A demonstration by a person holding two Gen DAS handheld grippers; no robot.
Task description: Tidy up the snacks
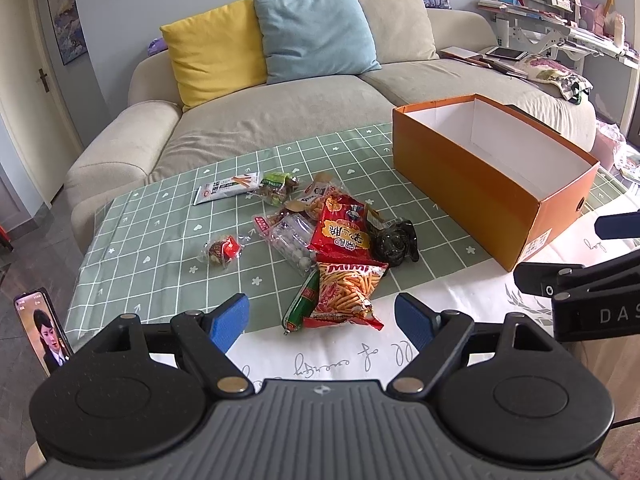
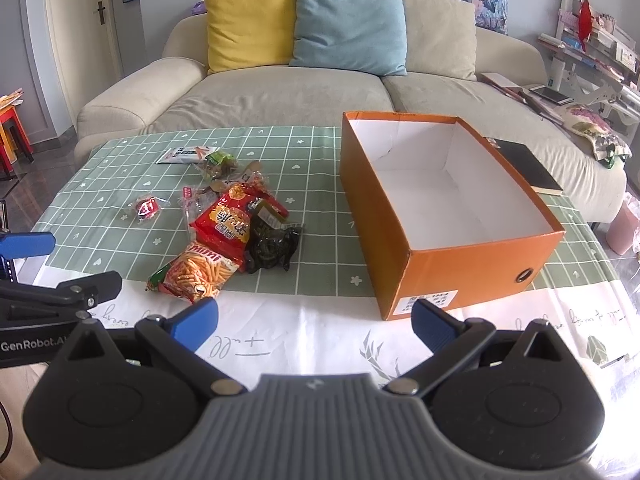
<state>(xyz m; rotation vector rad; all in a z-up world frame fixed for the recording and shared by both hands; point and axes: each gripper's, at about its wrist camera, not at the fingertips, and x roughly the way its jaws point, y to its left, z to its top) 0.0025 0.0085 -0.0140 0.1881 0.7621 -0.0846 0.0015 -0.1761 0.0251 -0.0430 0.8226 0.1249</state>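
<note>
A pile of snacks lies on the green checked tablecloth (image 1: 168,216): a Mimi chips bag (image 1: 346,294) (image 2: 202,270), a red bag (image 1: 340,228) (image 2: 228,220), a green sausage (image 1: 302,306), a black packet (image 1: 394,242) (image 2: 272,246), a clear bag of white balls (image 1: 292,242), a small red-wrapped snack (image 1: 224,250) (image 2: 147,207) and a white stick pack (image 1: 228,188) (image 2: 186,155). An empty orange box (image 1: 468,184) (image 2: 384,216) stands to the right. My left gripper (image 1: 322,322) is open, just in front of the Mimi bag. My right gripper (image 2: 316,322) is open, in front of the box's near corner.
A beige sofa (image 2: 280,92) with yellow, blue and beige cushions stands behind the table. A black notebook (image 2: 528,166) lies behind the box. A phone (image 1: 42,330) stands at the table's left edge. Shelves (image 1: 560,12) are at the far right.
</note>
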